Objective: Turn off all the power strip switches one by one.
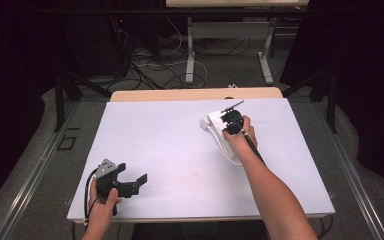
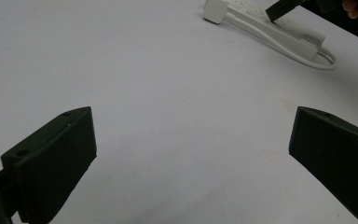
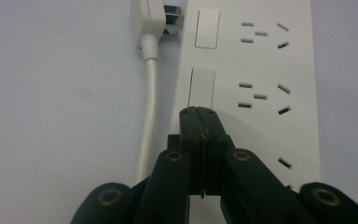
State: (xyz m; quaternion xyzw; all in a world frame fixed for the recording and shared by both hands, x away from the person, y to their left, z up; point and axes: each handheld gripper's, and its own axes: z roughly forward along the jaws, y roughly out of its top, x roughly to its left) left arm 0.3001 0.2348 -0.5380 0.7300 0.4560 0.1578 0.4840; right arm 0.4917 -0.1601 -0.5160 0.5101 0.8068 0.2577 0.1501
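From above, the power strip (image 1: 219, 125) lies in the upper right of the white table (image 1: 180, 150), its cord looping back toward the person. The right gripper (image 1: 231, 121) is down on top of it, the right hand (image 1: 240, 137) wrapped round the handle, forearm stretched diagonally up from the bottom edge. The left gripper (image 1: 132, 181) sits low at the bottom left, well apart from the strip, held in the left hand (image 1: 102, 200) close to the table's near edge.

In the left gripper view, its two jaws stand wide apart with bare table between them; it holds nothing. The strip (image 2: 279, 30) and its plug (image 2: 214, 10) lie far off at the top right, with the other gripper's dark tip over it.

In the right gripper view, the right gripper (image 3: 199, 116) has its jaws pressed together, nothing between them, the joined tip resting at the lower end of a rocker switch (image 3: 202, 87) in the middle of the frame. A second switch (image 3: 207, 28) sits above it, sockets to the right, and the plug (image 3: 151, 16) lies unplugged at the upper left beside the strip's end.

I'd judge the step is pressing that switch with the closed tip. The next move calls for a short, firm push straight down without sliding off the rocker.
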